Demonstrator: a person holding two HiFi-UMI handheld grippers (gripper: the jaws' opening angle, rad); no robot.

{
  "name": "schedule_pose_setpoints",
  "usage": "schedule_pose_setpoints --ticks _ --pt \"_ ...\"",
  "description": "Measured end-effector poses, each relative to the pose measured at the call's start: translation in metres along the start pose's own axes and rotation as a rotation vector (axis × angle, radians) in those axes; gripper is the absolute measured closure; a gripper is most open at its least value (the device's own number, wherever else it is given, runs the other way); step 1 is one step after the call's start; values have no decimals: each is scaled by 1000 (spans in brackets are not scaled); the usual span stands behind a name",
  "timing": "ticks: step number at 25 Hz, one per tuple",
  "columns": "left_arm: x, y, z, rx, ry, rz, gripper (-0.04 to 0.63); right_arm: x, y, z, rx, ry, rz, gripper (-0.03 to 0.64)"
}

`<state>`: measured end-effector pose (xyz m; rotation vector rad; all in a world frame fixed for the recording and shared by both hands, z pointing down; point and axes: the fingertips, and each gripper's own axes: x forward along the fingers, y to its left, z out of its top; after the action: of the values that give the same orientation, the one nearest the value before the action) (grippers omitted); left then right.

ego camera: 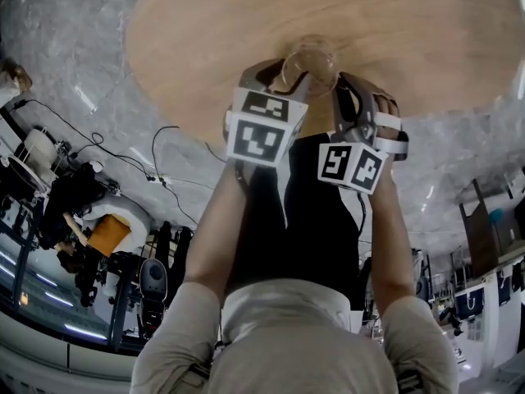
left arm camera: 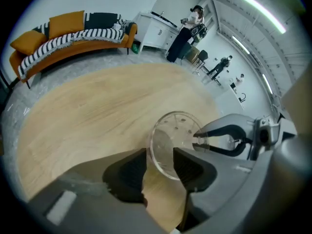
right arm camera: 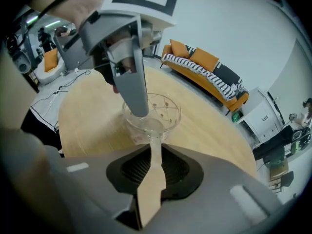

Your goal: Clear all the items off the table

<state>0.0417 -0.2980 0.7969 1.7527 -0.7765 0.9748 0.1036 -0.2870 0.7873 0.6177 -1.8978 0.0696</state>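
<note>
Head view: clear bowl [ego camera: 309,62] lower part hidden behind left claw [ego camera: 294,79], right claw [ego camera: 338,84]; tabletop [ego camera: 410,48] cut off at top edge. Left gripper view: pads [left arm camera: 127,172] mask bowl's near rim; background people [left arm camera: 225,62] too small to tell.

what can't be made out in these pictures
Head view: most of the cup, covered by the left hand-held gripper and right hand-held gripper; the table is cut off by the top edge.
Left gripper view: the cup's near wall, behind the jaws; the people at the back are too small.
Right gripper view: part of the cup's inside, behind the left hand-held gripper's finger.
</note>
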Motion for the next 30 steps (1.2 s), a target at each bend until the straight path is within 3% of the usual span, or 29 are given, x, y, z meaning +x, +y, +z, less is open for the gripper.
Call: schedule_pose_setpoints --ticks 3,7,12,22,30 --pt "8 9 -7 -40 27 19 413 -3 4 4 -33 -8 -12 554" --pt "6 24 -4 -141 -11 61 515 -9 11 16 -60 -26 -23 558" --pt "-8 25 -2 -248 -72 38 540 -22 14 24 -79 -52 -48 559" --pt "-77 12 12 -206 -157 77 540 -74 5 66 -117 -107 -96 560" --pt "-156 -19 40 -136 -242 71 537 -146 -17 108 -146 -157 -191 560"
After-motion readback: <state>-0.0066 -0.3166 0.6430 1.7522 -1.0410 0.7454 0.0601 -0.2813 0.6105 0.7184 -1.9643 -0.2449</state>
